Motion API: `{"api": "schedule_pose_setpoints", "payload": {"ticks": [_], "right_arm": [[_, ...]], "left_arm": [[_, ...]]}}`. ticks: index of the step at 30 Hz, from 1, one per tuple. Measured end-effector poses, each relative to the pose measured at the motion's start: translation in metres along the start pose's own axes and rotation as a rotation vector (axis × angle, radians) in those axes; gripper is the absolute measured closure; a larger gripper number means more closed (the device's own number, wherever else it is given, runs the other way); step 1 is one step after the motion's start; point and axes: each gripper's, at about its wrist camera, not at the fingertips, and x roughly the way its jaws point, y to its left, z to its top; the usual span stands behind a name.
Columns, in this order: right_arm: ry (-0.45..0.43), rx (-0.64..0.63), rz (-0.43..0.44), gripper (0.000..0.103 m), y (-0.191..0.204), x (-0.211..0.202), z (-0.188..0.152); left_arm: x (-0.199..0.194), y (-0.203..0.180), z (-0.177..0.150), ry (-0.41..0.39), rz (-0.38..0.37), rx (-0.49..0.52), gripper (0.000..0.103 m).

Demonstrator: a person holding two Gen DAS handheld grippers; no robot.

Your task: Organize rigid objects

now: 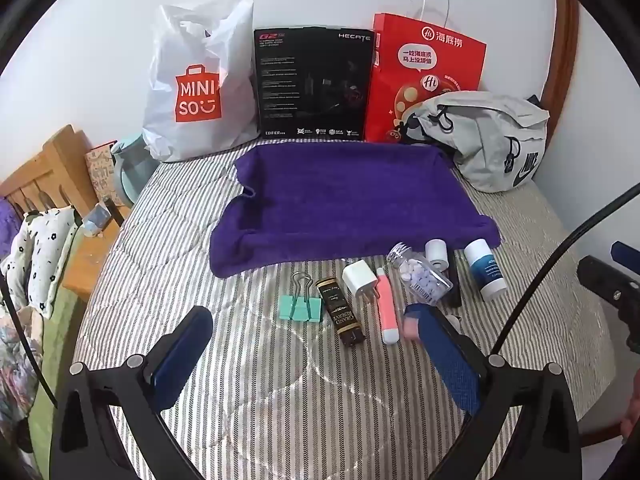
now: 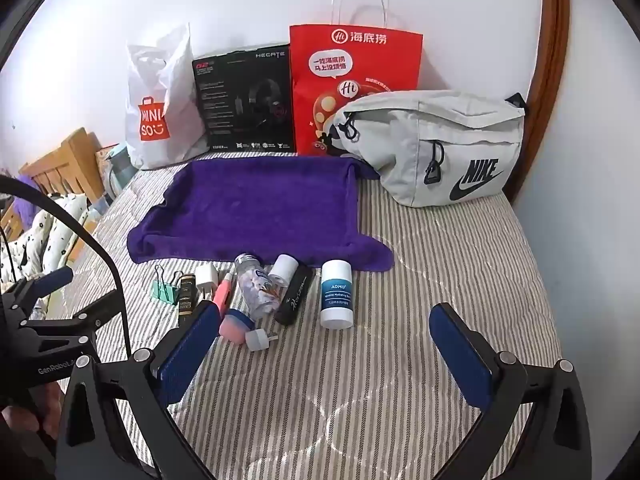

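Observation:
A row of small items lies on the striped bed in front of a purple towel tray [image 1: 352, 200] [image 2: 256, 212]. From the left: teal binder clips [image 1: 301, 306] [image 2: 162, 290], a black-and-gold bar [image 1: 344, 312], a white charger plug [image 1: 360, 278], a pink-and-white pen [image 1: 387, 312], a clear pill bottle [image 1: 420, 276] [image 2: 258, 288], a white roll [image 2: 283, 266], a black case [image 2: 294, 296] and a white-and-blue stick [image 2: 337, 294]. A pink sponge-like piece [image 2: 236, 326] and a small white plug [image 2: 258, 339] lie nearer. My left gripper [image 1: 308, 314] and right gripper [image 2: 324, 312] both hover open and hold nothing.
Against the wall stand a white Miniso bag [image 1: 192, 92], a black headset box [image 1: 312, 84] and a red paper bag [image 1: 424, 76]. A grey Nike waist bag [image 2: 440, 148] lies at the back right. A wooden headboard [image 1: 44, 168] and pillows are at the left.

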Motion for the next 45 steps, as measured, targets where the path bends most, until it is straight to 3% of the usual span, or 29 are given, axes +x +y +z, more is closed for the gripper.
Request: {"api": "schedule_pose_setpoints", "payload": {"ticks": [45], "right_arm": [[0.014,0.001,0.015,0.0,0.008,-0.005,-0.005]], "left_arm": [[-0.008,0.005,0.003,0.002,0.008,0.002,0.0]]}}
